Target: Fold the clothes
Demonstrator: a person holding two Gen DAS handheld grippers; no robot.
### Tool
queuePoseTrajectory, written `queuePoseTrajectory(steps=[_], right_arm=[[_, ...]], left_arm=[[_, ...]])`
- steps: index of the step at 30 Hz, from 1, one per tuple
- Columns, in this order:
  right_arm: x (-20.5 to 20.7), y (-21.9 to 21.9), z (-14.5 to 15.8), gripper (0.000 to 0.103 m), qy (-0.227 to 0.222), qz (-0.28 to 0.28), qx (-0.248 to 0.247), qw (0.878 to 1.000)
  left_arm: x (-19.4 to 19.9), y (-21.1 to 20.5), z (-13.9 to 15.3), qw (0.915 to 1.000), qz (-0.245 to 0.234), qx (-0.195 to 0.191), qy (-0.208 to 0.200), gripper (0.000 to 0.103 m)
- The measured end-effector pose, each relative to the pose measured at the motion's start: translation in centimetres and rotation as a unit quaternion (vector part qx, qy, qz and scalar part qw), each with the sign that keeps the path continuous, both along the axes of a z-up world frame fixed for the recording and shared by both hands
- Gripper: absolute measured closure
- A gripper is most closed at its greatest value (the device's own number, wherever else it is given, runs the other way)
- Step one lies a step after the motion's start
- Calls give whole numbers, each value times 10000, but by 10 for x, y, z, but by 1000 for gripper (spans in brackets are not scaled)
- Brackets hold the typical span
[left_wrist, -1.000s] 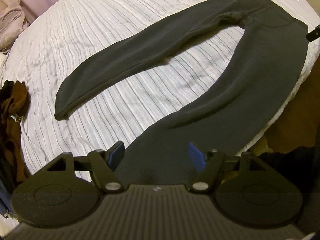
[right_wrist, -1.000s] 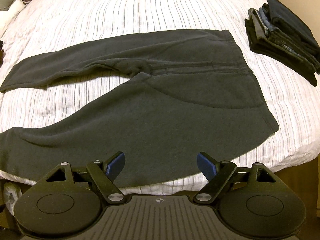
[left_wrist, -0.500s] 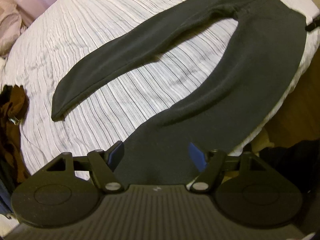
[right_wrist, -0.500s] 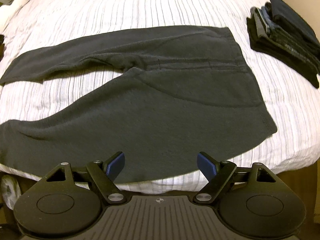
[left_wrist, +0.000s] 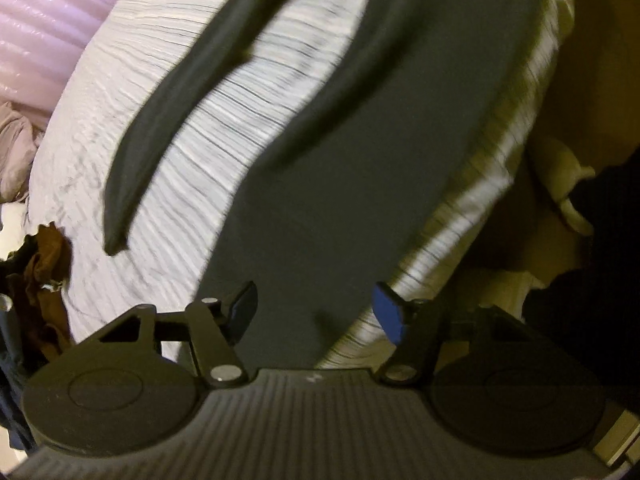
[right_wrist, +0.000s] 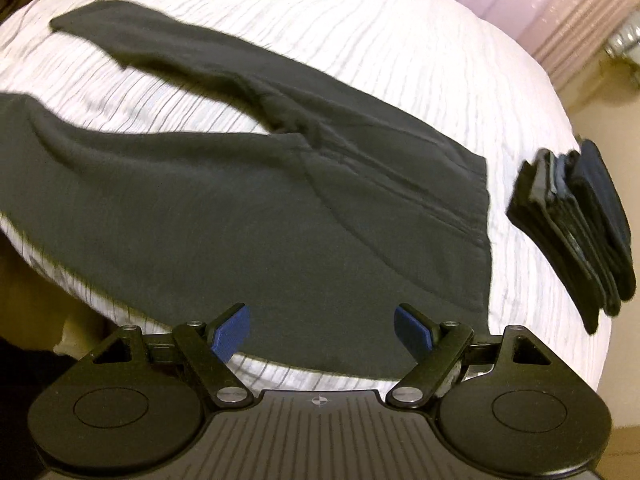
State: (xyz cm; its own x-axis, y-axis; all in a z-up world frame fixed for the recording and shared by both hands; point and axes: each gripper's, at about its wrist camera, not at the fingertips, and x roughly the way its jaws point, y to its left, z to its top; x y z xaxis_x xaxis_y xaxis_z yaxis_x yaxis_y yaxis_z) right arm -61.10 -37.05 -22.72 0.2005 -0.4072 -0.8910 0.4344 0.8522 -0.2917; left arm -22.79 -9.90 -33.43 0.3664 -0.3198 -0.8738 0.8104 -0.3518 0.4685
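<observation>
Sweatpants (right_wrist: 248, 216) lie flat on bed (right_wrist: 360, 40); left gripper (left_wrist: 316, 312) closing, right gripper (right_wrist: 320, 330) apart.

No readable text, label, brand name or number appears in either wrist view. The only sign visible is a small pale mark at the centre front of each gripper's ribbed body: on the right gripper (right_wrist: 320, 334) it is a small circle crossed by lines, and on the left gripper (left_wrist: 314, 314) a faint, blurred mark that cannot be made out.
</observation>
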Motion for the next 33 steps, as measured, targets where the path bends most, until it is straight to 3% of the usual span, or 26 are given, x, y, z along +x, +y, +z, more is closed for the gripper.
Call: queuePoseTrajectory(steps=[6, 9, 11, 12, 13, 21, 28, 33], right_arm=[[11, 9, -31, 21, 301, 415, 97, 9986], [12, 7, -41, 21, 374, 447, 98, 9983], [13, 4, -44, 21, 413, 457, 60, 9981], [12, 3, -45, 21, 428, 467, 36, 9980], [11, 2, -45, 21, 435, 492, -2, 9978], [-8, 8, -57, 21, 513, 1029, -328, 9928], [-37, 9, -98, 21, 835, 1742, -924, 9768], [-52, -8, -112, 21, 664, 2051, -1063, 9707]], left_arm=[[-6, 6, -48, 9977, -594, 174, -275, 52], [-2, 3, -56, 9974, -620, 141, -339, 70], [3, 1, -52, 9981, -529, 36, -308, 80], [6, 0, -48, 9983, -504, -7, -290, 94], [7, -1, -42, 9983, -510, -51, -271, 97], [26, -23, 17, 9993, -64, -350, 95, 98], [25, -49, 37, 9997, 128, -209, 2, 98], [22, -58, 43, 9995, 289, -38, -93, 98]])
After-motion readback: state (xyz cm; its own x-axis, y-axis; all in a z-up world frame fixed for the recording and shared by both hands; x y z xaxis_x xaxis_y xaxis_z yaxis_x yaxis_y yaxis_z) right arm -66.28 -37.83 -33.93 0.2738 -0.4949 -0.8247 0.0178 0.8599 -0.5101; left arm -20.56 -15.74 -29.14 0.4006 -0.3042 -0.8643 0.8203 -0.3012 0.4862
